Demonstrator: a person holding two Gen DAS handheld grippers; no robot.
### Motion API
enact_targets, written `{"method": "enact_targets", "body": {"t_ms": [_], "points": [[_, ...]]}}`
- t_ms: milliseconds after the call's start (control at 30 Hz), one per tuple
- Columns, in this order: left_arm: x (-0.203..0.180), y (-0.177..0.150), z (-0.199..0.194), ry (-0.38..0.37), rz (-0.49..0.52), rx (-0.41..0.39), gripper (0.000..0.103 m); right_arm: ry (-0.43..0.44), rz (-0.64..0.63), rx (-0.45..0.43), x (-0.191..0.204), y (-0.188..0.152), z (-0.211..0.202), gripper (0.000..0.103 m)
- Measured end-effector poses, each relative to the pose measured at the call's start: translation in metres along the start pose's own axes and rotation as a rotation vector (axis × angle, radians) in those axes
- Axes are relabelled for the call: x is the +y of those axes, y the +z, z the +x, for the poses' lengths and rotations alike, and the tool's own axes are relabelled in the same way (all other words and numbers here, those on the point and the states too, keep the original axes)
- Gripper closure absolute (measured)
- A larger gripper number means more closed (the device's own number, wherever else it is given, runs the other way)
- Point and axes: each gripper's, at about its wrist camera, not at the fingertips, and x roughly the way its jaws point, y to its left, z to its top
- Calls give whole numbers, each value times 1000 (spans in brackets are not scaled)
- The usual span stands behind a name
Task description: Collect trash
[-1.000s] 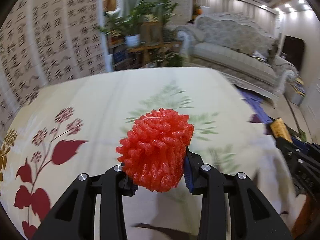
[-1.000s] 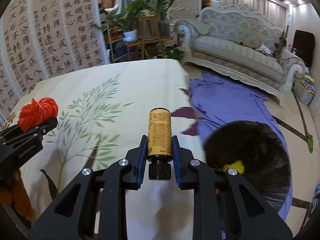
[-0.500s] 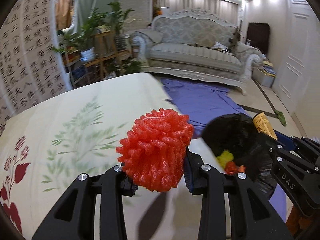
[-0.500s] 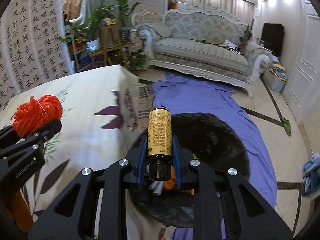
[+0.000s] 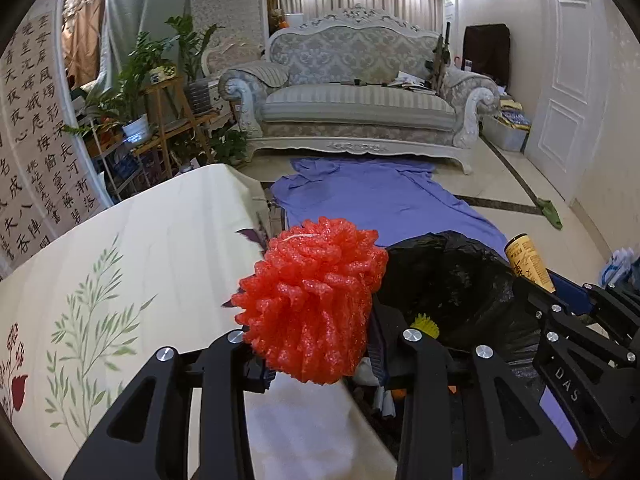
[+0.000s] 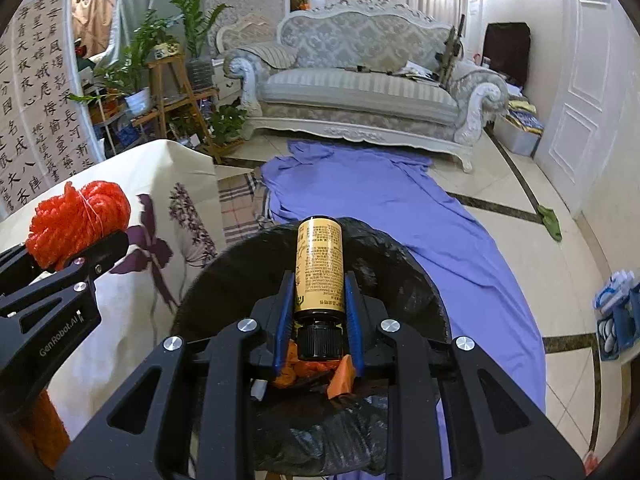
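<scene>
My left gripper (image 5: 316, 356) is clenched on a red mesh ball (image 5: 310, 300), which bulges up and forward from between the fingers, above the edge of the table (image 5: 168, 240) with its leaf-printed cloth; the ball is round, with no clear long axis, and a white thread crosses its top. Just right of it, beyond the table edge, sits the black bin bag (image 5: 452, 280), its mouth open, with a yellow scrap and other litter inside. In the right wrist view the left gripper's side reads "GenRobot.AI", and in the left wrist view my right gripper's side reads "DAS". My right gripper (image 6: 319, 320) is clamped on a yellow bottle (image 6: 320, 266), the blue pads (image 6: 285, 320) pressing on its lower body. The bottle lies along the fingers, its black cap toward me and its base pointing away, over the bag's mouth. Its label carries small dark print, too fine to read. Orange scraps (image 6: 312, 372) lie in the bag under the cap. Left of the table a screen (image 5: 36, 140) bears columns of Chinese calligraphy. Beyond the bag a purple cloth (image 6: 380, 208) runs along the floor to a sofa (image 6: 360, 80).
</scene>
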Motion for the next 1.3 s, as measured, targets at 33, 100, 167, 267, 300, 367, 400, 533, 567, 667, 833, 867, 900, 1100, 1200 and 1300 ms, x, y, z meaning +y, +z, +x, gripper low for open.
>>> {"method": "enact_targets", "body": {"t_ms": [33, 100, 167, 267, 300, 367, 400, 533, 567, 667, 833, 867, 900, 1100, 1200, 1300], "points": [[-2, 1, 3, -1, 5, 5, 67, -1, 4, 2, -1, 1, 1, 80], [-6, 0, 6, -3, 11, 11, 67, -4, 15, 6, -5, 0, 6, 80], [-7, 0, 8, -1, 14, 16, 65, -10, 24, 6, -8, 0, 9, 79], [-11, 0, 9, -3, 16, 23, 59, -14, 42, 8, -12, 0, 12, 70], [-11, 2, 10, 0, 18, 23, 51, -16, 45, 7, -12, 0, 12, 64], [-12, 2, 9, 5, 19, 16, 44, -24, 50, 1, -15, 0, 11, 62], [-12, 2, 9, 7, 19, 13, 40, -27, 53, -1, -16, 0, 10, 62], [-13, 0, 8, 19, 16, 4, 28, -41, 65, -11, -18, -1, 7, 54], [-12, 0, 8, 19, 16, 5, 27, -47, 67, -16, -19, -1, 5, 50], [-12, -1, 7, 25, 15, -1, 24, -65, 69, -28, -21, -1, 1, 42], [-10, -1, -1, 34, 3, -15, 22, -83, 73, -41, -24, -3, -7, 38], [-9, -2, -2, 36, 0, -16, 22, -85, 75, -43, -24, -3, -8, 36], [-8, -2, -5, 39, -4, -19, 21, -86, 77, -46, -25, -3, -11, 36], [-2, -6, -24, 44, -18, -41, 19, -87, 65, -65, -20, -6, -27, 32], [1, -9, -35, 54, -22, -54, 19, -87, 52, -82, -15, -8, -39, 28], [3, -13, -45, 56, -31, -65, 18, -85, 44, -97, -11, -10, -50, 27]]}}
